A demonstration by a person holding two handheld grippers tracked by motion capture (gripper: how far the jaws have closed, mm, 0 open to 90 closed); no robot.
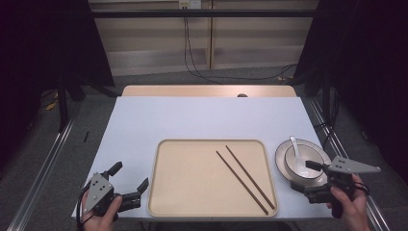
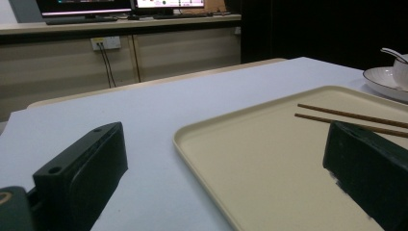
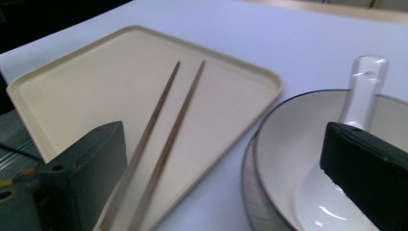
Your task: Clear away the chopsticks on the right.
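Note:
A beige tray lies at the front middle of the white table. Two brown chopsticks lie side by side on its right half. To the right of the tray a plate carries a white bowl with a white spoon in it. My left gripper is open at the tray's front left corner, one jaw over the tray. My right gripper is open at the plate's near edge, its jaws straddling the bowl rim and chopsticks. Nothing is held.
A wooden strip runs along the table's far edge. Behind it are a pale cabinet wall and cables on the grey floor. Dark curtains hang at both sides. Metal rails flank the table.

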